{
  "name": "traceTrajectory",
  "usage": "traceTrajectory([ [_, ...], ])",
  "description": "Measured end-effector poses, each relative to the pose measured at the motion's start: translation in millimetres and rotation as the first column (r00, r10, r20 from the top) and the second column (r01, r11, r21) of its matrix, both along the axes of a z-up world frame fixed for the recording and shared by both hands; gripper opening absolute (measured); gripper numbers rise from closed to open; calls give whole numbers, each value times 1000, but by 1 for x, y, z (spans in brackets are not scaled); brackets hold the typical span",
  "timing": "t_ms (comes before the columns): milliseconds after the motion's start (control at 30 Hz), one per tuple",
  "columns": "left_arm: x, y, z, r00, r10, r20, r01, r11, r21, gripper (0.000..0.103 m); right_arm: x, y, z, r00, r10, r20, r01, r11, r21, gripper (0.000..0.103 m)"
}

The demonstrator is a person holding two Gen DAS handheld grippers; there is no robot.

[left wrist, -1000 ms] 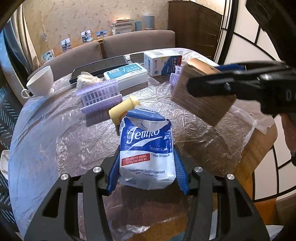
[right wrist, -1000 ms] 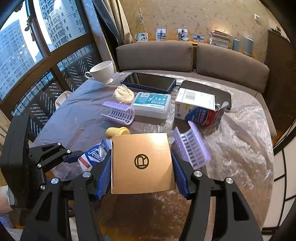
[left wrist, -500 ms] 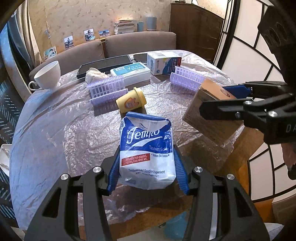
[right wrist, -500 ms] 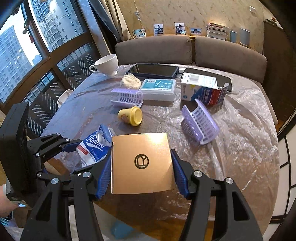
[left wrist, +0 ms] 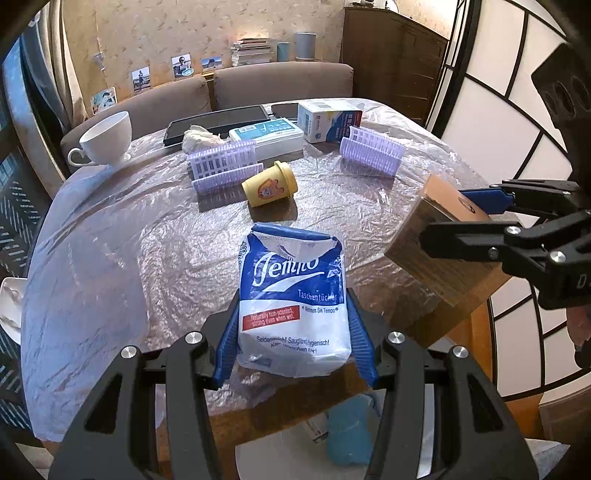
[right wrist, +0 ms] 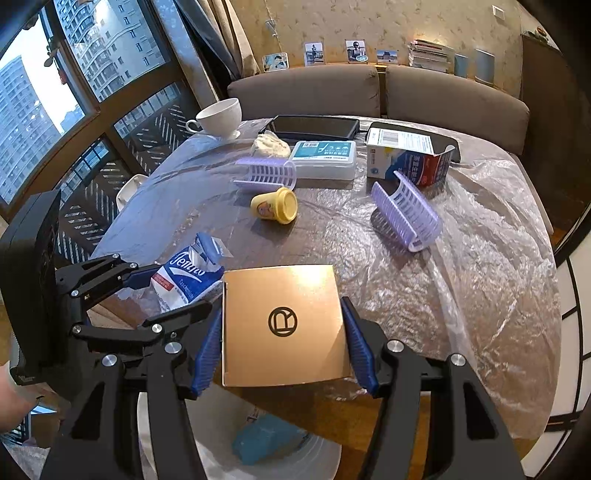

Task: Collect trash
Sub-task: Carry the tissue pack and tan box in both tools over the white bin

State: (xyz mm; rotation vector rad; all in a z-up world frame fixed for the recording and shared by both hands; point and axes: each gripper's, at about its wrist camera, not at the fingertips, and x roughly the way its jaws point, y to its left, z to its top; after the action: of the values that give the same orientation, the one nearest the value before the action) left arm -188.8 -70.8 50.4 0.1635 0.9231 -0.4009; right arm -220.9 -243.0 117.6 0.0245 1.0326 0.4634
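Tissue pack (left wrist: 293,299) in left tool (left wrist: 293,341), gold box (right wrist: 284,323) in right tool (right wrist: 284,349)

- White cup (left wrist: 107,138) w/ saucer: far ahead-left of your left claw.
- Black tablet (right wrist: 314,125): far ahead of your right claw, by the sofa (right wrist: 373,90).
- Books (left wrist: 253,51) on the ledge beyond.

Ahead of the tongs, a brown sofa (right wrist: 376,92) lines a beige patterned wall (right wrist: 369,22) bearing small photos (right wrist: 314,53). Left of them, big windows (right wrist: 66,81) admit daylight and show towers. Right, a dark cabinet (left wrist: 395,66) meets white panelled screens (left wrist: 498,122).
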Motion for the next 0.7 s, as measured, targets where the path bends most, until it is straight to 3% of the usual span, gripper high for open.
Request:
traceTrajectory([
  [700, -36, 13, 11, 1000, 2, -6, -2, 1000, -22, 53, -40, -2, 1, 1000, 0, -23, 0, 1000, 9, 59],
])
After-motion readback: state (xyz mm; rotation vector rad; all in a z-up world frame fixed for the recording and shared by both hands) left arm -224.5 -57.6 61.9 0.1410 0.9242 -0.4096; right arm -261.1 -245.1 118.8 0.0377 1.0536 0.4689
